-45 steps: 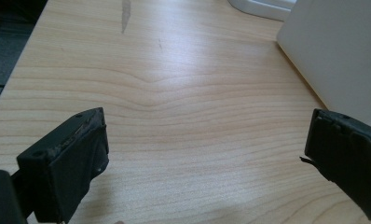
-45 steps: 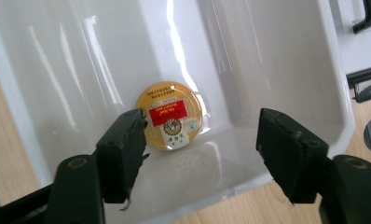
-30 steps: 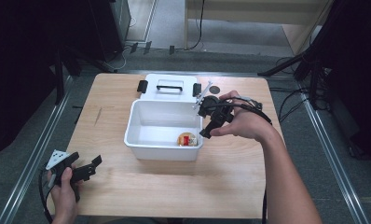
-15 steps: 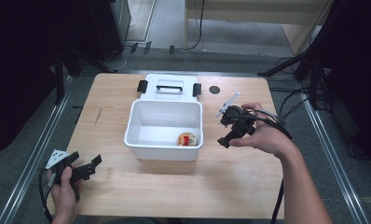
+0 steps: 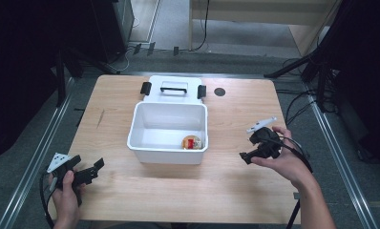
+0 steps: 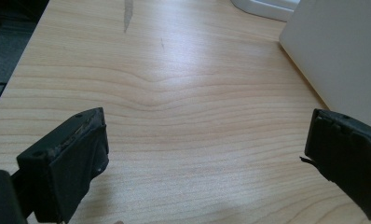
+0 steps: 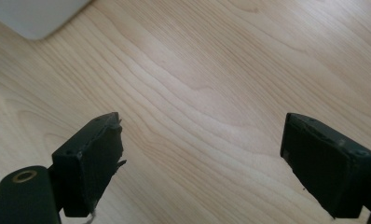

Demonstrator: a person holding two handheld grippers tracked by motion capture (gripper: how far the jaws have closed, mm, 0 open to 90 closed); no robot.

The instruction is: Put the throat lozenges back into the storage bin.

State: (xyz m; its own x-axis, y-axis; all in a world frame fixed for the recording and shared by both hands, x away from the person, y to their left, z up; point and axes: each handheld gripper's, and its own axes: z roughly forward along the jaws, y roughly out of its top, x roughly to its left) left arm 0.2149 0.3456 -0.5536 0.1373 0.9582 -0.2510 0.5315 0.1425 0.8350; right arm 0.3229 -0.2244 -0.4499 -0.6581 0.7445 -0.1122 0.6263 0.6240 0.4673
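Right gripper (image 5: 246,156) released, jaws just been opening, nothing between them, bare table (image 7: 211,70) beneath. Left gripper (image 5: 96,167) likewise spread wide and empty, at seven o'clock of the bin (image 5: 169,155). Small red-and-yellow object (image 5: 192,142) lying in the bin's five o'clock corner: probably light, rigid, best pinched across its sides. Label too blurred to read; shape hard to make out.

It looked like a lab or recording studio rather than a home. A bare wooden desk (image 5: 226,191) stood on grey carpet tiles (image 5: 21,157), flanked by metal rails (image 5: 40,157), with black stands (image 5: 317,71) and loose cables (image 5: 298,107) at the upper right of the frame and dark equipment (image 5: 107,24) at the upper left.
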